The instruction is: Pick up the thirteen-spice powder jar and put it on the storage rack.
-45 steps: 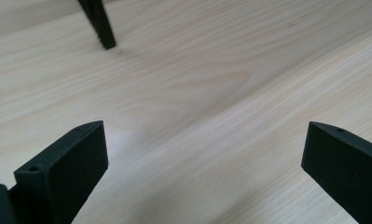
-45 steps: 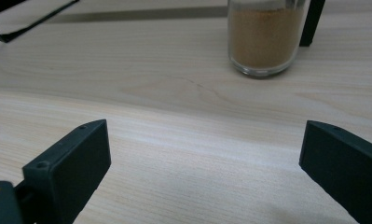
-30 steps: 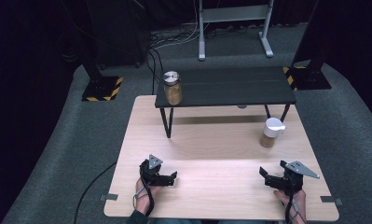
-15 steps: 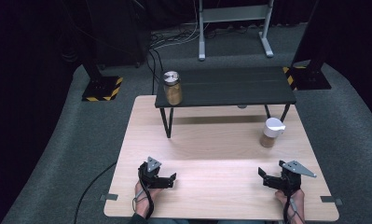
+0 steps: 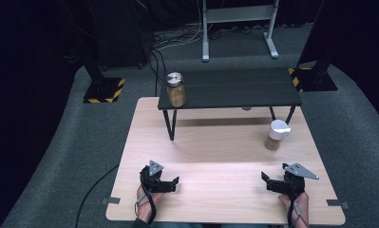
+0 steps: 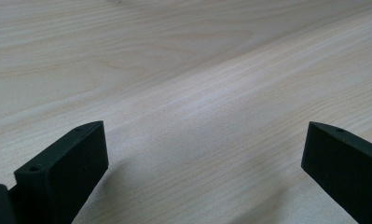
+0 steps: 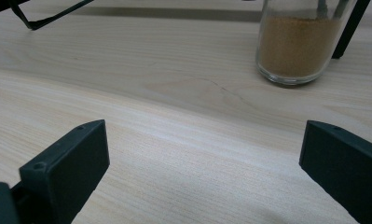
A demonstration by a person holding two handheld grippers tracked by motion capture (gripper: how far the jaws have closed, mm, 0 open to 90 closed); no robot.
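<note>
Wooden bench [image 5: 215, 142] seen bare at near edge. Left claw [image 5: 170, 183] and right claw [image 5: 269, 181] held low, both spread wide, nothing gripped. White-capped jar [image 5: 276, 135] (brown powder) stood ahead of right claw. Step judged: pre-reach; forward reach needed.

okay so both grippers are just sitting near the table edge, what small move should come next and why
Probably ease the right gripper forward toward the white-lidded jar: its jaws stand wide open and empty, and that jar is the nearest thing, standing upright just ahead on the wooden table.

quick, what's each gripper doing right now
Left gripper: open, holding nothing, low over the wooden table.
Right gripper: open, holding nothing.
</note>
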